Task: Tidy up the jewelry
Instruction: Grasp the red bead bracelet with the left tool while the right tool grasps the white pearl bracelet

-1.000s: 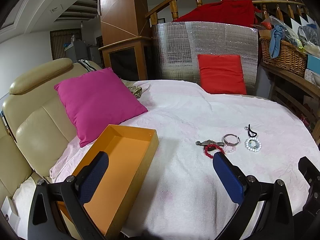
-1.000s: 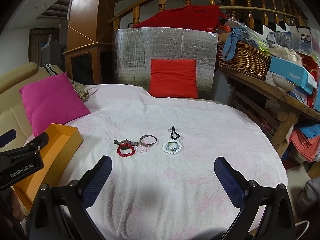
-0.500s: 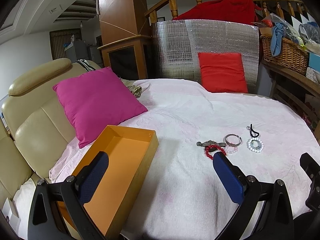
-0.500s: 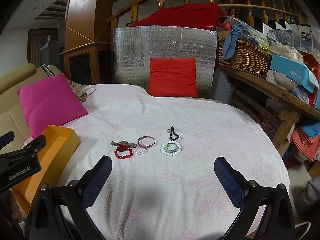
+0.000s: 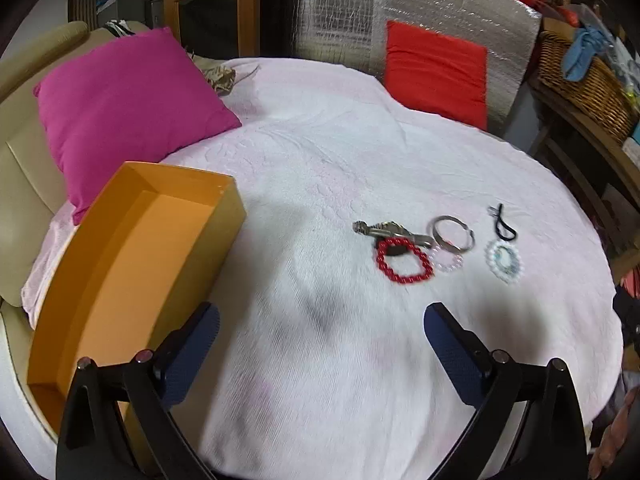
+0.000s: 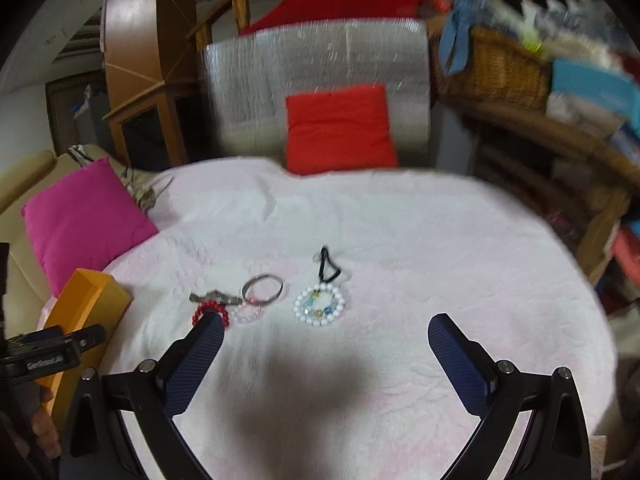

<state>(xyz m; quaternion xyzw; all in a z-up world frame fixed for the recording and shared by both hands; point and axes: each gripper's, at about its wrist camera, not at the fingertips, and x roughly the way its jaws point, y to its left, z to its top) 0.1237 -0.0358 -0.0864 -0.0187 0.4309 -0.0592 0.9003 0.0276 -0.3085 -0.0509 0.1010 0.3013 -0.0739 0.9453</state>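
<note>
Several jewelry pieces lie together on a pale pink cloth: a red bead bracelet (image 5: 404, 261), a silver bangle (image 5: 453, 232), a metal clip (image 5: 390, 231), a clear pink bracelet (image 5: 448, 262), a white bead bracelet (image 5: 504, 261) and a black cord (image 5: 505, 227). An empty orange box (image 5: 132, 264) sits to their left. My left gripper (image 5: 320, 324) is open and empty, short of the jewelry. My right gripper (image 6: 326, 330) is open and empty, just in front of the white bead bracelet (image 6: 319, 305), its left fingertip (image 6: 210, 330) covering part of the red bracelet (image 6: 200, 312).
A magenta pillow (image 5: 128, 104) rests on a beige chair behind the box. A red cushion (image 5: 436, 74) leans on a silver foil panel at the back. A wooden shelf with a wicker basket (image 5: 584, 84) stands on the right. The left gripper's body (image 6: 44, 356) shows at the right wrist view's left edge.
Both grippers have moved forward and tipped down toward the cloth, so the jewelry now lies closer. Both stay open and empty. Nothing on the cloth has moved.
</note>
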